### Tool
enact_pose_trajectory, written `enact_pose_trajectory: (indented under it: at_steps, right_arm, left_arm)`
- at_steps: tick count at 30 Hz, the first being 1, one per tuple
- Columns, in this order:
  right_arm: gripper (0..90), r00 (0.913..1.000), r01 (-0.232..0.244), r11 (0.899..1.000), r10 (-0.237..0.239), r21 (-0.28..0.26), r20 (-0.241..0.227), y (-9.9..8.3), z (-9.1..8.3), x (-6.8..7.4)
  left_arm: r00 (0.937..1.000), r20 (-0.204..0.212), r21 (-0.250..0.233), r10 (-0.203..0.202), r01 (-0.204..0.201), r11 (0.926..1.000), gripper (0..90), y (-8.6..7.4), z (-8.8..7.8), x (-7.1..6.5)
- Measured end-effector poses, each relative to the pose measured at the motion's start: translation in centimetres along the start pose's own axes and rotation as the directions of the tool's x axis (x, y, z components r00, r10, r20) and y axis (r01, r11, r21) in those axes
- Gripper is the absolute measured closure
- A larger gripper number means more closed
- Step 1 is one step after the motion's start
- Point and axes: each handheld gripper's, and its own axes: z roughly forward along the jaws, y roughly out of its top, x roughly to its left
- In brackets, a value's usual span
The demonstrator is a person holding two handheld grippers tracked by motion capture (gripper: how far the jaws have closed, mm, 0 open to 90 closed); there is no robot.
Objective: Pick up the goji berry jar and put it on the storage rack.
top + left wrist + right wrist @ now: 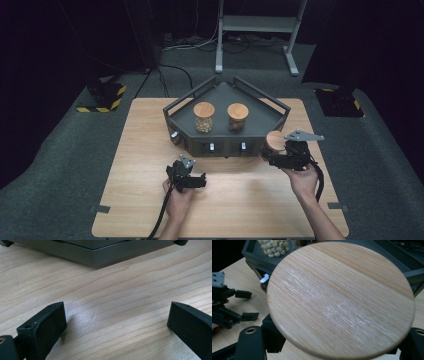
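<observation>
A wooden counter [140, 200] stands on grey carpet [60, 170]. A dark corner-shaped tray [272, 122] sits at its far middle, bearing two wood-lidded jars side by side: one [204, 117] of pale beads, one [237, 117] with darker contents. A metal frame [257, 25] stands behind.

In your right gripper view the wooden lid [340, 298] blocks nearly everything: the jar under it, most of the tray [409, 275] and the pads gripping it. The pale-bead jar [273, 247] is cut off by the top edge there. In your left gripper view the tray's base [95, 257] is cropped at the top, and from the high view the contents of the darker jar [237, 118] are too small to tell.
</observation>
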Motion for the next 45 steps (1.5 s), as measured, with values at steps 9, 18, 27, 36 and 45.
enact_pose_trajectory:
  at_steps: [9,18,27,36,45]
  right_arm:
    - [25.2,0.9998,0.004,1.0,-0.004,-0.003,0.017,1.8,0.0,0.1]
    - [25.2,0.9993,-0.032,0.999,0.032,-0.007,0.021,3.8,0.1,-0.6]
    - [25.2,0.9945,-0.091,0.996,0.09,0.007,0.052,5.8,1.1,-1.4]
    - [25.2,0.9893,-0.105,0.994,0.102,0.025,0.105,7.1,2.7,-1.1]
    - [25.2,0.9783,-0.074,0.996,0.064,0.044,0.197,8.7,4.8,0.0]
  left_arm:
    - [1.0,0.001,0.0,0.001,-0.001,1.0,2.1,0.0,0.0,0.0]
    - [1.0,0.001,0.0,0.001,-0.001,1.0,2.1,0.0,0.0,0.0]
    - [1.0,0.001,0.0,0.001,-0.001,1.0,2.1,0.0,0.0,0.0]
    - [1.0,0.001,0.0,0.001,-0.001,1.0,2.1,0.0,0.0,0.0]
    - [1.0,0.001,-0.001,0.0,0.0,1.0,2.1,0.0,0.0,0.0]
